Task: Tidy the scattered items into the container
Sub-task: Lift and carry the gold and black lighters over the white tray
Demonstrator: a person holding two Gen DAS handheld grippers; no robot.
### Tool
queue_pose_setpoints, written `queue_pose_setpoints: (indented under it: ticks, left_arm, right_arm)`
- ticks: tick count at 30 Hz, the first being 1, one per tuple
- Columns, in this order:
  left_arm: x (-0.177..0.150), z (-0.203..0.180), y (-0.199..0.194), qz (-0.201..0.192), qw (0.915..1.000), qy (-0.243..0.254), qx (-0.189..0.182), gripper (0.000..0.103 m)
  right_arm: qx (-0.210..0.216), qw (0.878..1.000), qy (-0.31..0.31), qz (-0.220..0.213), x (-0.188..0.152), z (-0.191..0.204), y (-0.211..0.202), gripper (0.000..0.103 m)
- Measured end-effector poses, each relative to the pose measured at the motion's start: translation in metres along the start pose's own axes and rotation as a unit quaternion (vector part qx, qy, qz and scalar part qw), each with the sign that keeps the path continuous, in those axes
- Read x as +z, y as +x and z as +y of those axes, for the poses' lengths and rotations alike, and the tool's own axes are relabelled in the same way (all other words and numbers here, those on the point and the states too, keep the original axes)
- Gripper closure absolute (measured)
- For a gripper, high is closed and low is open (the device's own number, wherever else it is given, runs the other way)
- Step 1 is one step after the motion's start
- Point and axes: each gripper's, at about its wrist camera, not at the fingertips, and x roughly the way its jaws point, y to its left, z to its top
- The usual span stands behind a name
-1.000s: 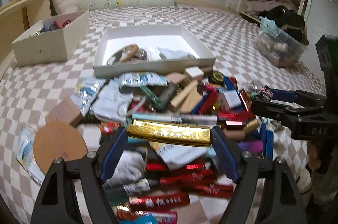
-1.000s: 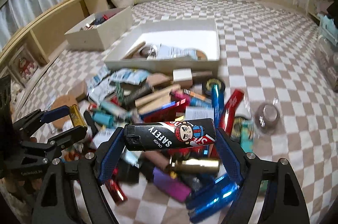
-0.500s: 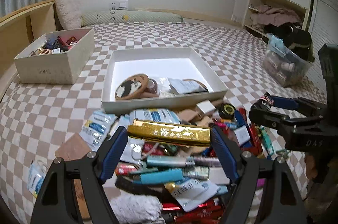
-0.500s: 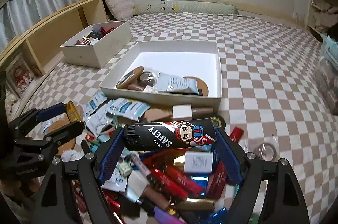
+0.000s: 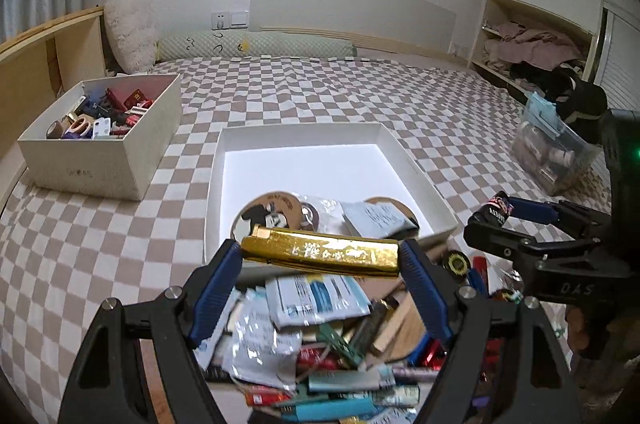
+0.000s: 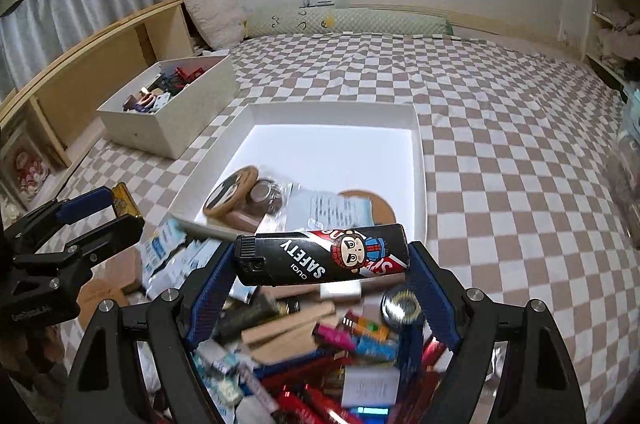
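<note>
Left wrist view: the left gripper (image 5: 320, 258) holds its fingers clamped endwise on the gold bar (image 5: 320, 256), above the near wall of the white tray (image 5: 424, 179). It should advance past the wall before releasing.

Right wrist view: the right gripper (image 6: 322, 264) holds its fingers clamped on the black lighter (image 6: 322, 260), short of the tray's near rim. It should release over the bare tray floor, not onto the items already inside.

A bed (image 5: 360, 95) covered in a brown-and-white checked sheet carries everything. A shallow white tray (image 5: 424, 179) sits in the middle of it, a deeper cream box (image 5: 96, 167) of odds and ends off to the left, well apart. A heap of packets and sticks (image 6: 320, 352) lies against the tray's near wall. A long green bolster (image 5: 280, 45) lies across the head.
</note>
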Motion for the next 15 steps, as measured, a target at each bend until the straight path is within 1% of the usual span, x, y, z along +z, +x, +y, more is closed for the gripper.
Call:
queue_pose_setpoints:
  ticks: [3, 8, 15]
  left_arm:
    - [0.009, 0.004, 0.011, 0.008, 0.9999, -0.010, -0.008, 0.023]
    - [0.021, 0.010, 0.028, 0.019, 0.9996, -0.019, -0.010, 0.023]
    - [0.036, 0.020, 0.054, 0.032, 0.9992, -0.024, 0.003, 0.023]
  right_arm:
    - [-0.001, 1.000, 0.004, 0.000, 0.014, -0.003, 0.009, 0.019]
    - [-0.002, 1.000, 0.012, 0.002, 0.032, -0.007, 0.024, 0.019]
    - [-0.003, 1.000, 0.023, 0.017, 0.047, -0.014, 0.047, 0.019]
